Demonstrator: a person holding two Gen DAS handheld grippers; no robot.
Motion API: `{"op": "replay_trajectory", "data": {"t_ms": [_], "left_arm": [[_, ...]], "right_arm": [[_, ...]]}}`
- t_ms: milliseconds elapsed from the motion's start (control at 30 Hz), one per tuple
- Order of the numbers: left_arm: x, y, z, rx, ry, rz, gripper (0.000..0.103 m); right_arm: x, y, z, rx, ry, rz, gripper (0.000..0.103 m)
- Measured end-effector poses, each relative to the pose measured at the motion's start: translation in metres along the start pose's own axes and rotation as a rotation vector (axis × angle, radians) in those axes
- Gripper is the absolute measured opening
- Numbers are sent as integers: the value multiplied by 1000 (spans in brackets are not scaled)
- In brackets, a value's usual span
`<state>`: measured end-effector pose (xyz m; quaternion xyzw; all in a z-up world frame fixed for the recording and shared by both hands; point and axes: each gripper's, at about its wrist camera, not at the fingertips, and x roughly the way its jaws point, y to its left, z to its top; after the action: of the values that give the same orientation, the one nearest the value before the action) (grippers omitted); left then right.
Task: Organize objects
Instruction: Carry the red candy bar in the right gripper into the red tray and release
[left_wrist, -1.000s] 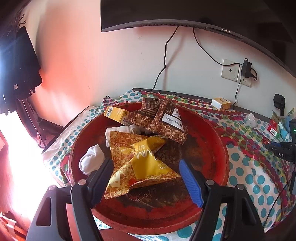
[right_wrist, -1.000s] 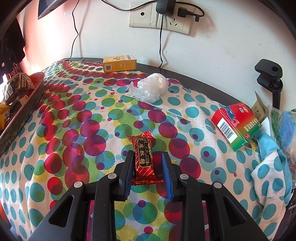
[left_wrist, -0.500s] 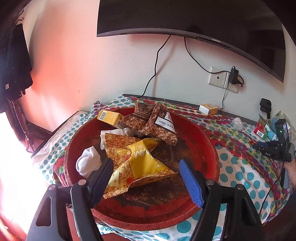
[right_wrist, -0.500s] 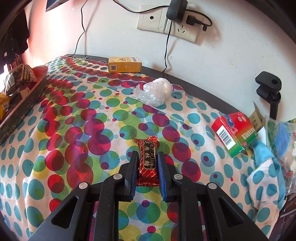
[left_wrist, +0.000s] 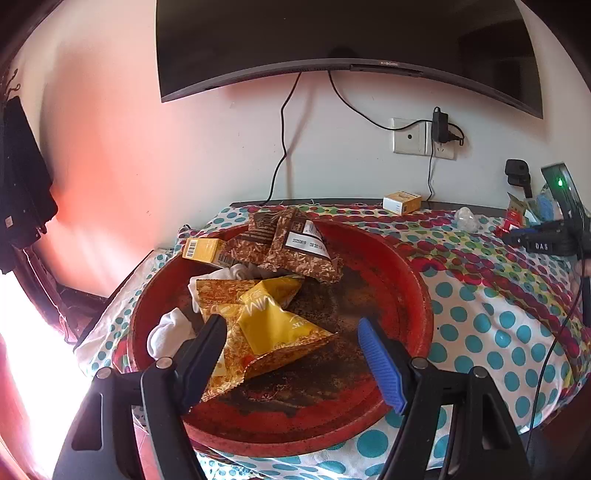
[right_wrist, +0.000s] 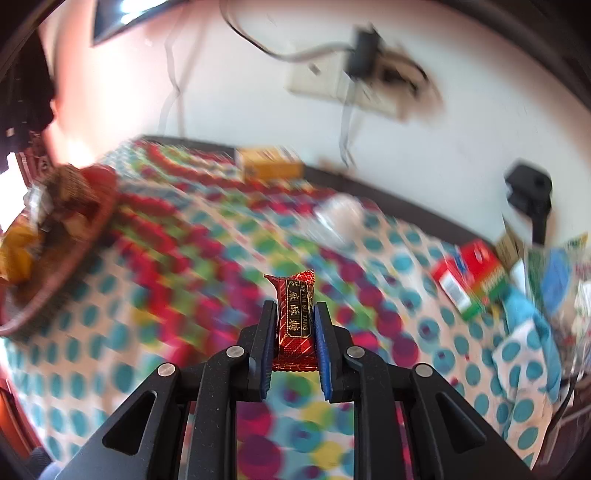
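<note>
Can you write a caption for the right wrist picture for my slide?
The right claw pinches a red candy bar above the blurry polka-dot tablecloth.

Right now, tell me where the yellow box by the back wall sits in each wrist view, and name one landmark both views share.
Left wrist view: the yellow box lies upper right of centre, on the dotted cloth's far edge below the wall socket.
Right wrist view: it is blurred, upper centre, at the cloth's far edge, left of the socket.
Shared landmark: the red tray, central in the left view, at the left edge in the right view.
</note>
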<state>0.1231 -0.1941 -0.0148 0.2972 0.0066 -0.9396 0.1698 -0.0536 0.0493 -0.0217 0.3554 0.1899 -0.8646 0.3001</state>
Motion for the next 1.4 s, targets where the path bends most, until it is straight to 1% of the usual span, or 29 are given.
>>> {"op": "replay_trajectory", "data": {"t_ms": [167,300,500,700,900,1033,1233,1400], "left_arm": [[2,-2,-1,-18,18,-18,76],[3,2,-2,-46,30,-14,76],[6,13,-2,-97,34,-4,76],[9,30,-1,-161,41,7,76],[10,42,-1,-208,42,21,76],[13,46,-3,-229,53,25,76],[12,50,-3,-237,40,44,76],[13,54,-4,-252,46,43,76]], "right_arm": [[-30,54,30,-79,-67,85,19],[-43,105,44,-163,-98,142,19],[-41,169,56,-244,-85,213,19],[-24,221,56,-317,-40,240,19],[2,249,51,-357,20,226,19],[15,256,52,-358,45,212,19],[34,269,55,-357,68,202,19],[43,276,56,-363,86,202,19]]}}
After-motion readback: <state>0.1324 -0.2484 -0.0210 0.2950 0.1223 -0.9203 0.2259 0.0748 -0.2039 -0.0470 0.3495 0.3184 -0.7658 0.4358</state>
